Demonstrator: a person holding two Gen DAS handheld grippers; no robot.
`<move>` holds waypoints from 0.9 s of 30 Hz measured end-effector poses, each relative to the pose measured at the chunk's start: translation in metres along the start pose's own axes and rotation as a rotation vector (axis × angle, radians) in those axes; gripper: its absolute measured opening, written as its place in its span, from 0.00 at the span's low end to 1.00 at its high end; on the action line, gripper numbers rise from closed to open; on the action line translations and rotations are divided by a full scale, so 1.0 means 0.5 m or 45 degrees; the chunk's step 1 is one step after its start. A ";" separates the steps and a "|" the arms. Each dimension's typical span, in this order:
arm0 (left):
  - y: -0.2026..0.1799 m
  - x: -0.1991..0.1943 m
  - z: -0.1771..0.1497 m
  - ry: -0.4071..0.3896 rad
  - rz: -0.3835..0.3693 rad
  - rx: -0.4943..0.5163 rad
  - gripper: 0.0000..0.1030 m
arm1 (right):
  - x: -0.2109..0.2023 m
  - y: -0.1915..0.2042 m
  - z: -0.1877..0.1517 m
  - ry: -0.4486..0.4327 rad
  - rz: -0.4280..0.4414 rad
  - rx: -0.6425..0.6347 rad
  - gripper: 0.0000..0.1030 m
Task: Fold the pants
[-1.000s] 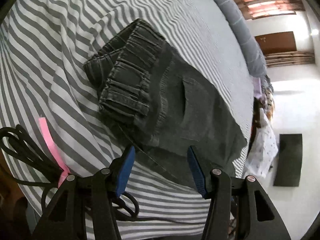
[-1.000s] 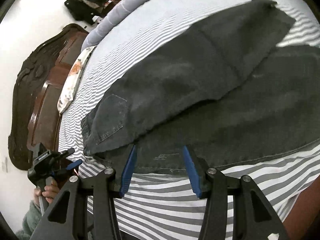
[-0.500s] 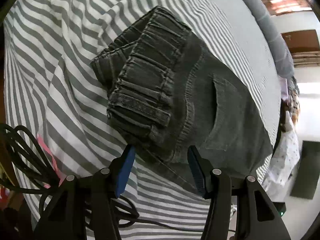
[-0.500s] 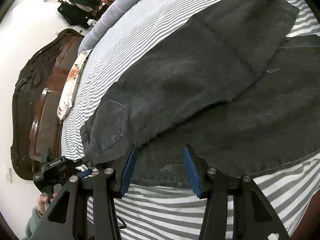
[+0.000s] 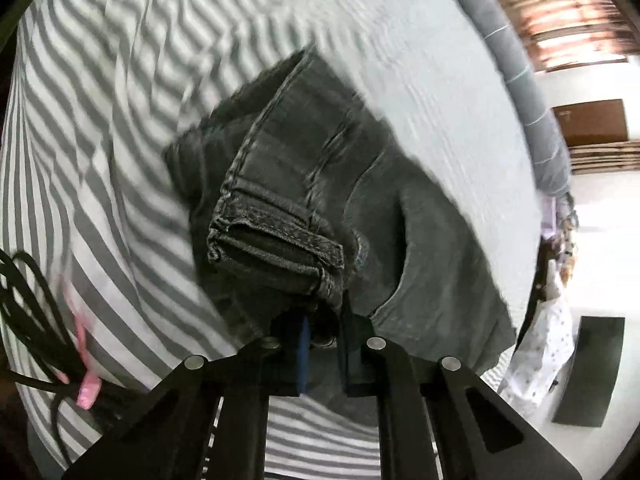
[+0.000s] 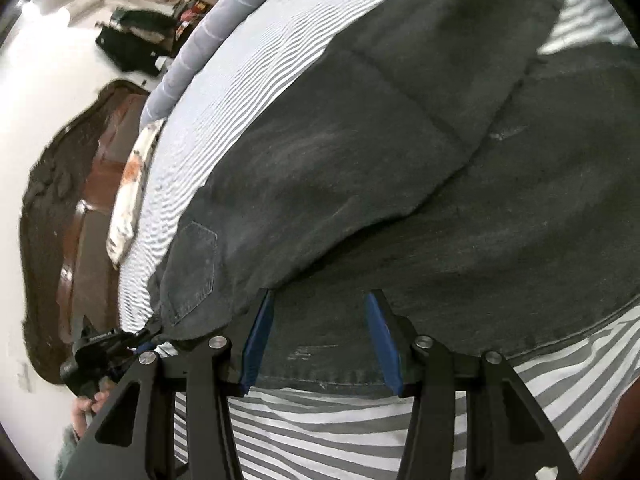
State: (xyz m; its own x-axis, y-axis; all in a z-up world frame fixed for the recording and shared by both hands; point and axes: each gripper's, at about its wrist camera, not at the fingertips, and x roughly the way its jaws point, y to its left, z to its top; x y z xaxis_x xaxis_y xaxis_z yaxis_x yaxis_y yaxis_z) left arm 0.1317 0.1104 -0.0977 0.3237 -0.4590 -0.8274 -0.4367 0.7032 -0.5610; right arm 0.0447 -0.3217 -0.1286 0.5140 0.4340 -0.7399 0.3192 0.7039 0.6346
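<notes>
Dark grey pants (image 6: 360, 184) spread flat across striped bedsheet (image 6: 360, 432), one leg laid diagonally over the other, back pocket (image 6: 191, 268) visible near the waist end at lower left of the right wrist view. Right gripper (image 6: 320, 340) positioned over the near edge of the lower leg, blue pads (image 6: 258, 340) spread apart, dark denim visible in the gap, pads not pressing on it. Left gripper (image 5: 322, 354) at the waist end of the pants (image 5: 400, 240), jaws closing, blue pads nearly together with a fold of waistband fabric pinched between them. Waistband (image 5: 280, 200) bunched and raised directly ahead of the left fingers, belt loop (image 5: 296, 236) and stitched seam sharp, rest of that view blurred. Striped bedsheet (image 5: 100, 160) wrinkled to the left of the waistband. Black cables (image 5: 28, 320) and pink tag (image 5: 86, 384) at the lower left edge of the left wrist view. Grey bolster (image 5: 516, 80) along the far side of the bed. Dark wooden headboard (image 6: 68, 216) and patterned pillow (image 6: 128, 196) at left of the right wrist view. Left gripper also visible at lower left of the right wrist view, a hand (image 6: 86, 402) wrapped around its handle.
</notes>
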 end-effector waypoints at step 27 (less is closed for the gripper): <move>-0.021 -0.050 0.070 0.025 0.024 0.272 0.11 | 0.018 -0.004 0.116 -0.188 -0.153 0.010 0.05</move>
State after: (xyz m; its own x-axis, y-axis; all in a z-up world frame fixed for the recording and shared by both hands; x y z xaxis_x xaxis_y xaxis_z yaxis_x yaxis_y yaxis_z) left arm 0.1575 0.1334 -0.0703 0.2999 -0.4533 -0.8394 -0.2539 0.8102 -0.5283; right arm 0.0951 -0.3518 -0.1237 0.5825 0.2595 -0.7703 0.3915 0.7409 0.5457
